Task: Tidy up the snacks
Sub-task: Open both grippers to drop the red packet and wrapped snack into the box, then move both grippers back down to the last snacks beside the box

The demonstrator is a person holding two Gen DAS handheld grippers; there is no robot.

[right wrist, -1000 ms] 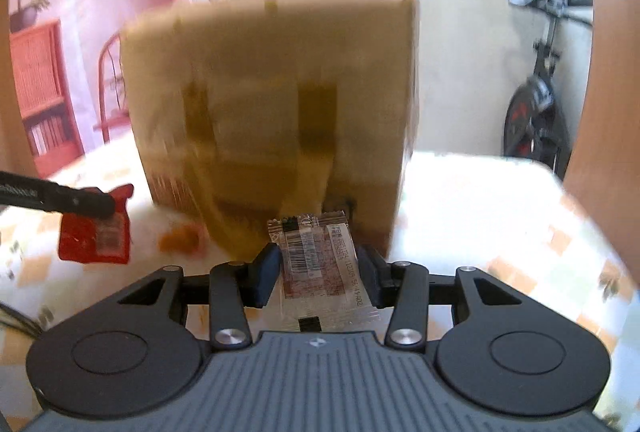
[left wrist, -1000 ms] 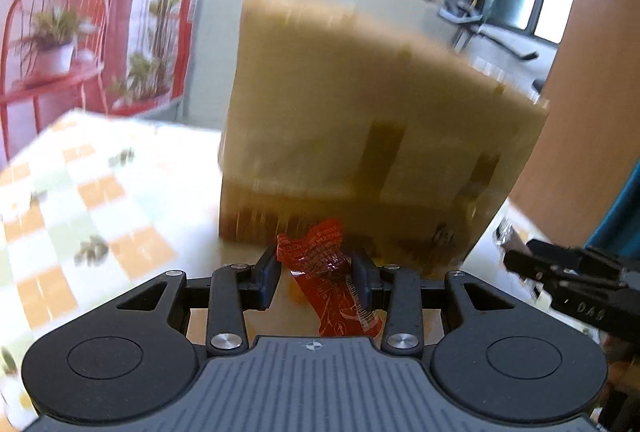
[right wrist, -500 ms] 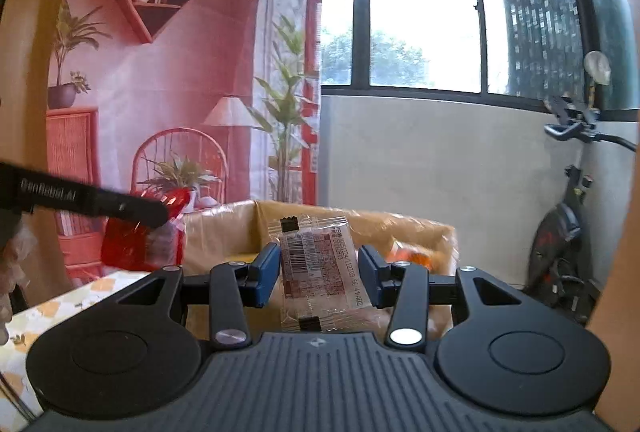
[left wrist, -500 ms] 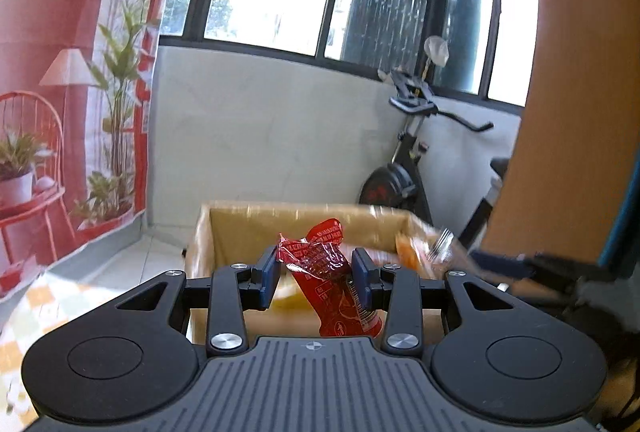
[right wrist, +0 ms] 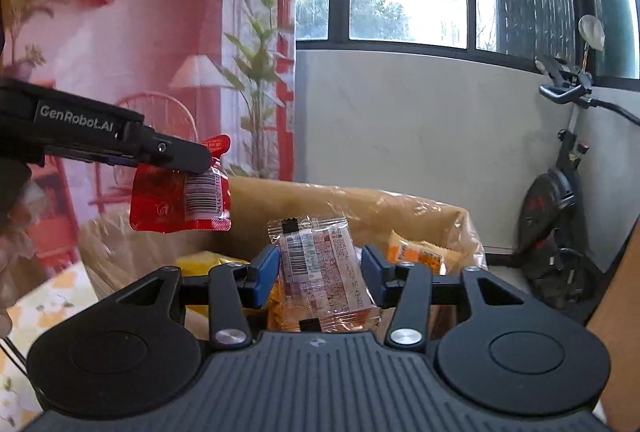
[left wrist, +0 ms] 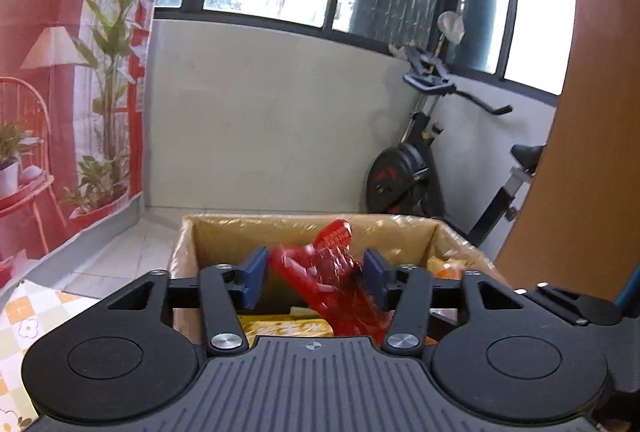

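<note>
My left gripper (left wrist: 314, 278) is up over the open cardboard box (left wrist: 208, 232). Its blue jaws have just been opening. The red snack packet (left wrist: 332, 276) sits between them, blurry and tipped. There is a gap on the left side of the packet, and the right side seems to be against the right pad. So the jaws are loose and not squeezing it.

From my right camera I see the same red packet (right wrist: 180, 200) hanging under the left gripper's black finger (right wrist: 176, 154), above the left side of the box (right wrist: 304, 200).

My right gripper (right wrist: 318, 274) is also over the box. Its jaws have just been opening too. The clear snack packet (right wrist: 320, 272), with a barcode and small print on it, stands between the blue pads. I can see a thin gap on each side of it, so the pads are not pressing on it.

Down in the box there are more snacks. A yellow packet (left wrist: 280, 326) lies under my left gripper. An orange packet (right wrist: 416, 256) lies near the right wall of the box, which has clear tape shining on its rim.

The box stands on a table with a checked cloth (left wrist: 36, 316). An exercise bike (left wrist: 420, 168) stands behind by the white wall.
</note>
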